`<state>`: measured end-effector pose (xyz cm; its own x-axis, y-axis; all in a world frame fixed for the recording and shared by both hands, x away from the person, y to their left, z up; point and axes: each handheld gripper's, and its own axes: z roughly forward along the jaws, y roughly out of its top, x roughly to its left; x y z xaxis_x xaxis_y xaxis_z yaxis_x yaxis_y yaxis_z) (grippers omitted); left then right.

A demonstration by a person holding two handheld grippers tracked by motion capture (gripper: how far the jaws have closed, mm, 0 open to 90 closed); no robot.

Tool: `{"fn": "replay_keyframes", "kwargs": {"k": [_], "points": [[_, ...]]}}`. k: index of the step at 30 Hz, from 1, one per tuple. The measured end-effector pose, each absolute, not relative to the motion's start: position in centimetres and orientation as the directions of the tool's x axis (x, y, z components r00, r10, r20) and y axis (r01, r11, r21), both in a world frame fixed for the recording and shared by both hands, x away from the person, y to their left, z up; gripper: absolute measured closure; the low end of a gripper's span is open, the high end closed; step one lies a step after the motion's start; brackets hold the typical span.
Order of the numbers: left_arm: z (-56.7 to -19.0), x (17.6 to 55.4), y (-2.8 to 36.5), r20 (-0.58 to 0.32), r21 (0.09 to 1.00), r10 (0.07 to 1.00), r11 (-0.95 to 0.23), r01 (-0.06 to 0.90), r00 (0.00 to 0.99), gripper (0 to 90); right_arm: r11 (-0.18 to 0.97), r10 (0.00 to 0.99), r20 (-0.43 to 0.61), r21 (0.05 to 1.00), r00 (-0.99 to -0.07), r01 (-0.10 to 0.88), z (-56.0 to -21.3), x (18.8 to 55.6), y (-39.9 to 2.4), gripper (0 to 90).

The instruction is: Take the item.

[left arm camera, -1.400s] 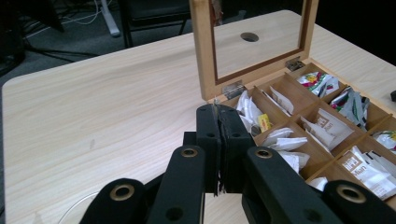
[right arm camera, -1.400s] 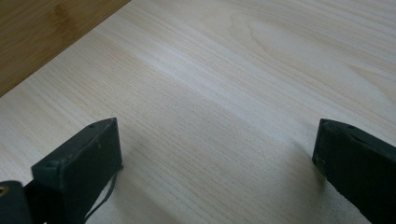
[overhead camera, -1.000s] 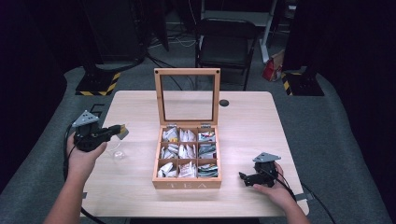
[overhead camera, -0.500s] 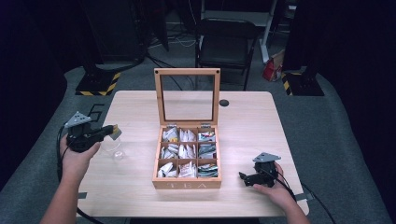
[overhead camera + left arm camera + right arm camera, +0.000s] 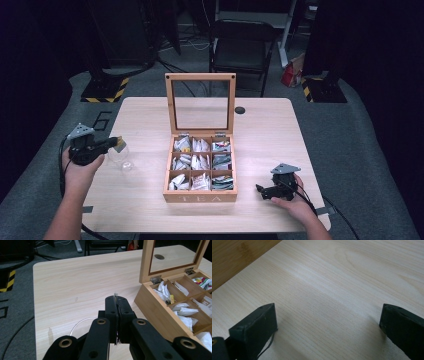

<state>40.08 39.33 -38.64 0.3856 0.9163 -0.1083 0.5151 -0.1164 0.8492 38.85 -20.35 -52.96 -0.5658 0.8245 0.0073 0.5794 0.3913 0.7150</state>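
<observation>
My left gripper (image 5: 114,143) hangs over the left edge of the pale wooden table (image 5: 270,125), its two black jaws pressed together on a thin flat tea bag packet (image 5: 120,144); in the left gripper view the packet's (image 5: 115,295) frayed edge pokes up between the closed jaws. Just below and to the right of those jaws stands a small clear glass cup (image 5: 119,155), touching the table, its round rim (image 5: 80,323) showing faintly in the left gripper view beneath my gripper (image 5: 117,302). I cannot tell whether the packet touches the glass.

In the middle of the table sits the square wooden tea box (image 5: 200,197), the word TEA cut into its front wall, its glass-paned lid (image 5: 200,102) standing upright at the back. Its nine compartments hold white and coloured tea packets (image 5: 200,162).

My right gripper (image 5: 261,190) rests near the table's lower right corner, well apart from the box, my right hand (image 5: 292,200) behind it. In the right gripper view its jaws stand wide apart over bare wood, holding nothing (image 5: 327,322).

A small dark round hole (image 5: 240,110) lies in the table just right of the lid. Behind the table stands a black chair (image 5: 240,45).
</observation>
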Motion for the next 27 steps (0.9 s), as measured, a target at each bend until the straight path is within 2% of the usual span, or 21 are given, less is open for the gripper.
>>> {"fn": "replay_keyframes", "kwargs": {"k": [27], "points": [[-42.1,41.0,40.3,-0.129,0.813,0.932,-0.096,0.574,0.339,88.4,0.39,0.825,0.008,0.715,-0.565,0.58,-53.0,38.8,-20.3,0.5]]}}
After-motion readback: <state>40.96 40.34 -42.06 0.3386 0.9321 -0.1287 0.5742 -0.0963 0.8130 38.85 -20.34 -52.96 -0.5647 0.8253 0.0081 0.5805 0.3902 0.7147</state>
